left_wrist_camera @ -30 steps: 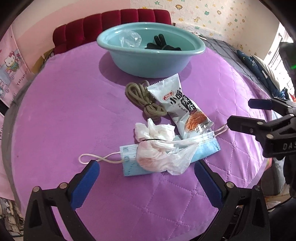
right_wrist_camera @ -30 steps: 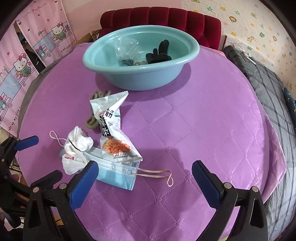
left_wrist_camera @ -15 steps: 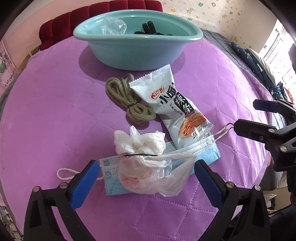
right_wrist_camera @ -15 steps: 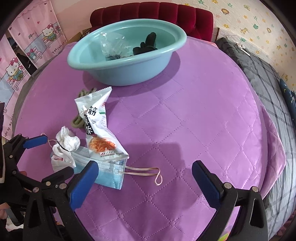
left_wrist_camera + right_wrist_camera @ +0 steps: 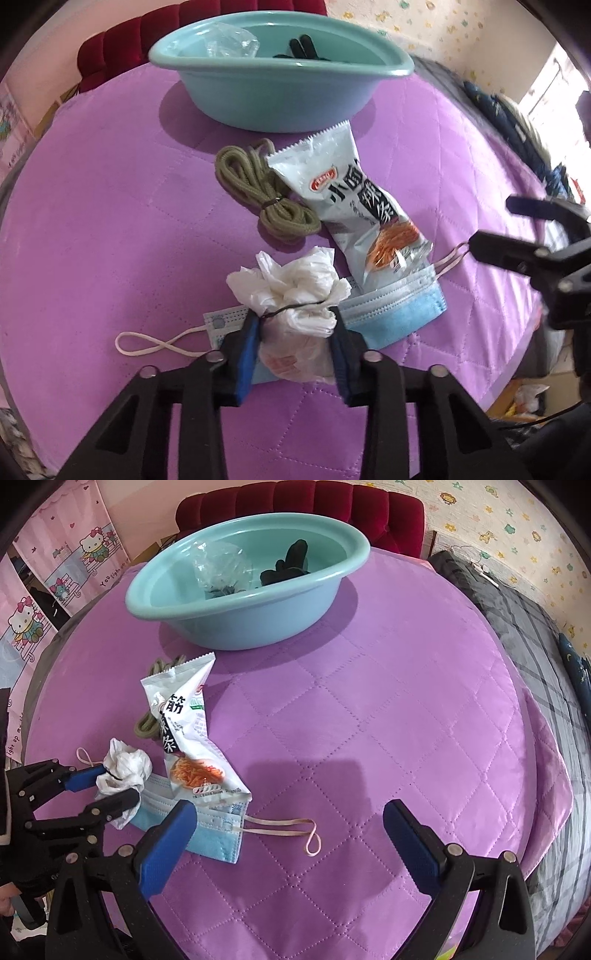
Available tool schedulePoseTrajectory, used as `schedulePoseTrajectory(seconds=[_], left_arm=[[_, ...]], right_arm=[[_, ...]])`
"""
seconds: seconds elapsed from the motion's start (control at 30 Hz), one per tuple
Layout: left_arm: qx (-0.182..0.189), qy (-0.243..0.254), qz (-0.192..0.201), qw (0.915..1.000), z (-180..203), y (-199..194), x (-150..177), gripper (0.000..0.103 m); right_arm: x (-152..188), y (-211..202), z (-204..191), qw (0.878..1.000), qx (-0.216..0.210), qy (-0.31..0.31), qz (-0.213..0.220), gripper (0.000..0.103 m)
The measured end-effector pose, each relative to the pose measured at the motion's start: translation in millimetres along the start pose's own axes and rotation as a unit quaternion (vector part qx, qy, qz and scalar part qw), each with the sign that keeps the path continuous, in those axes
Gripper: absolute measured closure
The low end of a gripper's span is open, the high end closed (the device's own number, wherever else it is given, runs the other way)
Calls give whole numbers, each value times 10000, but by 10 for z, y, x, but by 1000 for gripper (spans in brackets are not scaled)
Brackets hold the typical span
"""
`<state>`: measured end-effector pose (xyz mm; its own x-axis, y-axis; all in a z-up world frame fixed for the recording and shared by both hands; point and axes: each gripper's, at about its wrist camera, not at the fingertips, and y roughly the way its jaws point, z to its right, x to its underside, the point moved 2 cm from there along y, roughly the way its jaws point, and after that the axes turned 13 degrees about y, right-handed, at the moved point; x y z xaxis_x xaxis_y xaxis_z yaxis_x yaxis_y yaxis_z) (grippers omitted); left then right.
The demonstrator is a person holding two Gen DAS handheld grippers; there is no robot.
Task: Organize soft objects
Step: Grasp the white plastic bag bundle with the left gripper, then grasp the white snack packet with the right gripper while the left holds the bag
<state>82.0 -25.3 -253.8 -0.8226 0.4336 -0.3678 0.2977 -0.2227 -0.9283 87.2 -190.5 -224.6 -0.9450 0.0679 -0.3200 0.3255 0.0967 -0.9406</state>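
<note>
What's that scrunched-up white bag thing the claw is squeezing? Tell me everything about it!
It is a crumpled white plastic bag, thin and crinkly, with a black band around its middle and a reddish print near its bottom. It lies on the blue face mask, just below the snack packet. The left gripper has its two blue pads pressed against the bag's sides, squeezing it.

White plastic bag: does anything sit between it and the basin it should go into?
The left gripper is shut on the bag. The rope and snack packet lie between it and the basin, low enough to lift over.
</note>
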Motion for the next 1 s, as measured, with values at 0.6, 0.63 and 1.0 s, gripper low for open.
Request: schedulePoseTrajectory(seconds=[0.6, 0.63, 1.0], left_arm=[[-212, -295, 174, 9992, -112, -384, 305, 75], [-229, -333, 201, 9990, -118, -412, 314, 74], [-518, -606, 204, 9966, -220, -566, 484, 73]], right_arm=[[-53, 140, -412, 9979, -278, -568, -152, 0], [-69, 163, -449, 9976, -295, -606, -173, 0], [-291, 443, -808, 9937, -440, -957, -390, 2]])
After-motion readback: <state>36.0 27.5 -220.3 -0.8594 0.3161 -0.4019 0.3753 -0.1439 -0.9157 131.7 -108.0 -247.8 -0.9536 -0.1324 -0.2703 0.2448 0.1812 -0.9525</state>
